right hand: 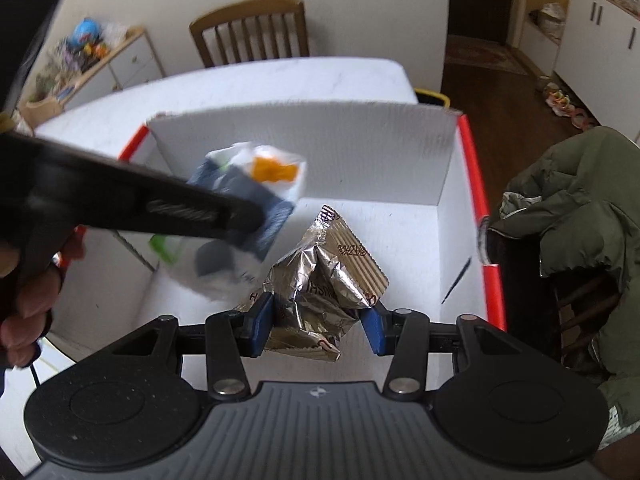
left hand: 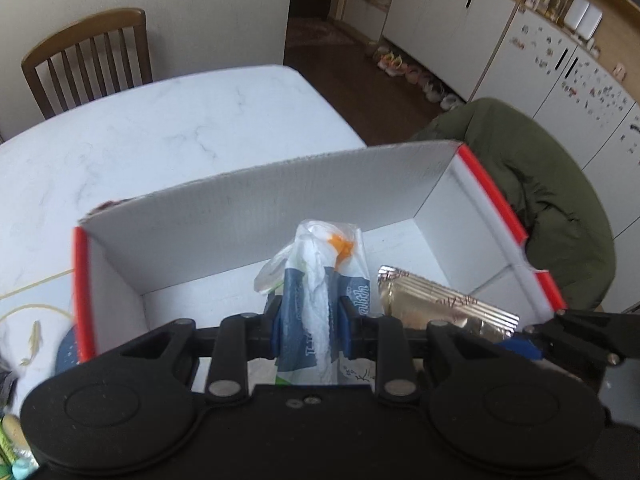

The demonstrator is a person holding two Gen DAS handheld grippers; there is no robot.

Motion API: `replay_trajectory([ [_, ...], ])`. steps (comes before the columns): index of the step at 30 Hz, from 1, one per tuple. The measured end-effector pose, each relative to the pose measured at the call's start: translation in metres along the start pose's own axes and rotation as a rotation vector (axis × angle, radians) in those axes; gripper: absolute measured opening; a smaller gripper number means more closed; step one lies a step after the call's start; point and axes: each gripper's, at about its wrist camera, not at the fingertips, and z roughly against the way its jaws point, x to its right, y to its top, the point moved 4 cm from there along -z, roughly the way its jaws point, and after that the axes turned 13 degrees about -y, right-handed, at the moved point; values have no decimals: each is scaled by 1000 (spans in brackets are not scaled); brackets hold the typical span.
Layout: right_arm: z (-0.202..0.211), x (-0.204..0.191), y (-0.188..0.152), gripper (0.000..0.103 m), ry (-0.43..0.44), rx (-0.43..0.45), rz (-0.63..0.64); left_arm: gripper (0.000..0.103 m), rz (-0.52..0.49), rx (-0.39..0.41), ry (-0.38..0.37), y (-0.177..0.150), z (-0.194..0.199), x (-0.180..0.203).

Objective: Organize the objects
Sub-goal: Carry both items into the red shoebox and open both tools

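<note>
My left claw [left hand: 307, 326] is clamped on a blue-and-white plastic packet [left hand: 316, 280] above the white box [left hand: 280, 200] near its left wall, and my right claw [right hand: 316, 328] pinches a crumpled foil wrapper [right hand: 320, 276] over mid-floor; I judge both need lowering and releasing.

Soft daylight, fisheye-bent edges, slight motion blur

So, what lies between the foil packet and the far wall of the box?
Only bare white box floor, seen in the right wrist view, beyond the foil packet.
</note>
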Motion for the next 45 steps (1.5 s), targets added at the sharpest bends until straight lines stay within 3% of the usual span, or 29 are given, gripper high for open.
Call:
replay_trajectory([
  [9, -25, -2, 1, 46, -8, -83, 50, 25, -13, -71, 38, -5, -32, -8],
  [22, -38, -4, -1, 48, -20, -169, 60, 33, -18, -106, 58, -5, -40, -8],
  [26, -36, -3, 0, 50, -25, -168, 55, 35, -21, -98, 61, -4, -33, -7],
  [28, -35, -1, 1, 52, -19, -161, 47, 52, -31, -91, 65, -5, -30, -5],
  [31, -27, 0, 2, 60, 8, -149, 31, 65, -38, -66, 71, -4, -22, -2],
  [34, -16, -1, 0, 67, 29, -122, 22, 65, -36, -41, 59, -3, -12, 1],
  [41, 8, 3, -4, 67, 41, -75, 13, 69, -31, 31, 38, -6, 18, 5],
  [43, 16, 5, -4, 75, 36, -55, 10, 69, -35, 51, 34, -9, 28, 6],
  [45, 24, 7, -4, 76, 36, -36, 6, 69, -35, 70, 27, -13, 38, 8],
])
